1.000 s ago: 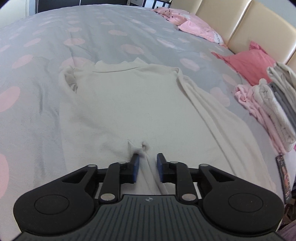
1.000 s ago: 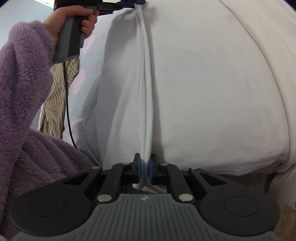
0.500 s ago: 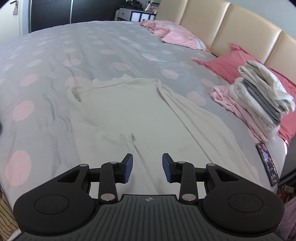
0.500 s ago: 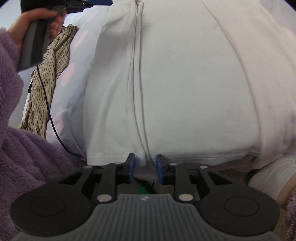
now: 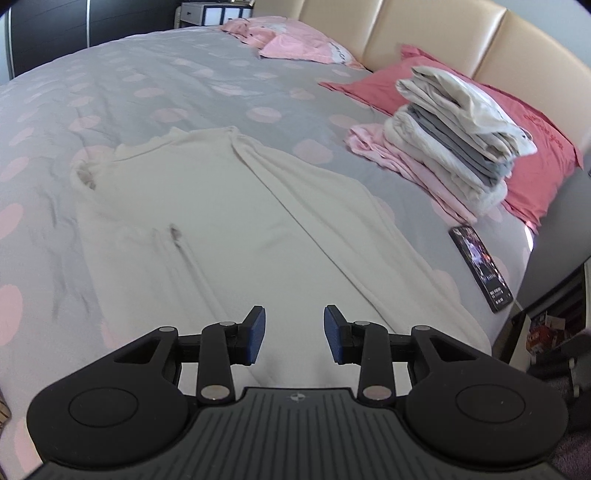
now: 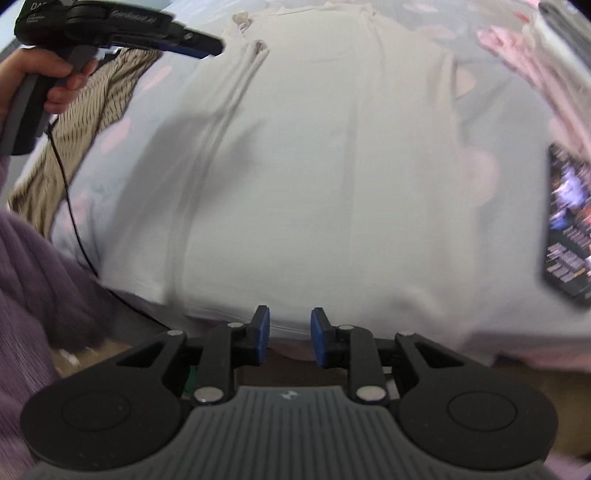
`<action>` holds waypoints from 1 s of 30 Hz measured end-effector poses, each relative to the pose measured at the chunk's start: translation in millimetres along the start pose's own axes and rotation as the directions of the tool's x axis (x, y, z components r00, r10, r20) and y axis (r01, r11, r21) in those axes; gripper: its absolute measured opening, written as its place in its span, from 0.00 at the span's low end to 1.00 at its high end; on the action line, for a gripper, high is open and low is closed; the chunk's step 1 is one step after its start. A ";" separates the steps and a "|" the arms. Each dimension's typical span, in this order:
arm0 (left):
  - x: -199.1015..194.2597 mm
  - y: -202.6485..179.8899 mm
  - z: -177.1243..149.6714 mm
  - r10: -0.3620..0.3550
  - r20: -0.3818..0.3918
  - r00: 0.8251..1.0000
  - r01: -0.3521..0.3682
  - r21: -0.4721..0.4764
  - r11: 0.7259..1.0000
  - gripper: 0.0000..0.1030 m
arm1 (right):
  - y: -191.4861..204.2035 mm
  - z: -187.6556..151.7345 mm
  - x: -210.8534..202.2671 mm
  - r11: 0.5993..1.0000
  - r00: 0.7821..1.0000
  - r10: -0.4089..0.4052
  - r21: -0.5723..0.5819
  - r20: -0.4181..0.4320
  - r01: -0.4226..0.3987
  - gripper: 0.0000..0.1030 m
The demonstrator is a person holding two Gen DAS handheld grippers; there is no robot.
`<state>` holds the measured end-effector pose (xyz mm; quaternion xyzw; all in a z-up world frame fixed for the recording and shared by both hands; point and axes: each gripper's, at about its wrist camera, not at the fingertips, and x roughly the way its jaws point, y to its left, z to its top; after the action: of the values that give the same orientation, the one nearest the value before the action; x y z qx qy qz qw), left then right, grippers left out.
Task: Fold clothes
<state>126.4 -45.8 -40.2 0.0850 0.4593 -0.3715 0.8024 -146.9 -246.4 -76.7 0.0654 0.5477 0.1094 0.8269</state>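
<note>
A cream long-sleeved top (image 5: 207,221) lies spread flat on the grey bedspread (image 5: 147,81) with pink dots, one side folded in along a long straight edge. My left gripper (image 5: 294,338) hovers open above its near part, holding nothing. In the right wrist view the same top (image 6: 332,177) fills the middle, with a raised crease running up its left side. My right gripper (image 6: 289,338) is open just off the hem at the bed's edge, with nothing between its fingers. The left gripper (image 6: 207,46) appears at the upper left, held by a hand (image 6: 59,77).
A stack of folded clothes (image 5: 454,129) sits on the right by a red pillow (image 5: 528,122) and the beige headboard (image 5: 424,33). A dark phone (image 5: 480,266) lies near the bed's right edge. A striped garment (image 6: 77,133) lies at the left; a purple fleece sleeve (image 6: 33,295) is close by.
Both grippers let go of the top's folded edge and opened. Both pulled back and up, so the top now lies flat with a loose crease where it was pinched.
</note>
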 end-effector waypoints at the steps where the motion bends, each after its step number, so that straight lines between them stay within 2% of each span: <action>1: 1.1 -4.3 -1.5 -0.004 -0.008 1.000 0.004 0.008 1.000 0.31 | -9.4 -0.3 -1.3 1.000 1.000 -0.005 0.003 0.001 0.005 0.27; 10: 11.2 -32.2 -10.2 -0.036 -0.060 0.998 0.039 0.053 0.998 0.31 | -93.7 -2.9 -13.5 0.998 0.999 -0.048 0.033 0.012 0.048 0.27; 14: 19.5 -36.0 -12.3 -0.042 -0.080 0.996 0.046 0.041 0.998 0.31 | -100.0 0.0 -9.8 1.000 1.000 -0.002 0.007 0.020 0.002 0.27; 18: 26.9 -38.2 -14.0 -0.043 -0.106 0.993 0.047 0.038 0.998 0.31 | -102.2 1.3 5.6 1.000 1.000 -0.009 -0.022 0.014 0.010 0.27; 22: 32.6 -40.2 -9.6 -0.047 -0.123 0.991 0.052 0.037 0.998 0.31 | -106.1 1.2 11.8 0.998 0.999 0.026 0.054 0.024 -0.028 0.35; 24: 35.6 -41.9 -4.4 -0.046 -0.126 0.991 0.050 0.033 0.998 0.31 | -96.1 2.0 12.1 0.999 1.000 0.009 0.037 0.028 -0.010 0.27; 25: 36.9 -43.1 -1.7 -0.045 -0.127 0.991 0.049 0.030 0.998 0.31 | -89.7 2.3 12.1 1.000 1.000 0.002 0.020 0.029 -0.002 0.17; 30: 43.1 -56.0 18.4 -0.060 -0.132 0.989 0.067 0.047 0.997 0.31 | -72.0 6.0 11.5 0.997 0.998 -0.063 0.039 0.025 0.062 0.11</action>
<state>114.1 -116.6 -52.8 0.1151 0.5037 -0.4021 0.7559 -129.2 -313.1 -101.0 0.0657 0.5408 0.0722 0.8355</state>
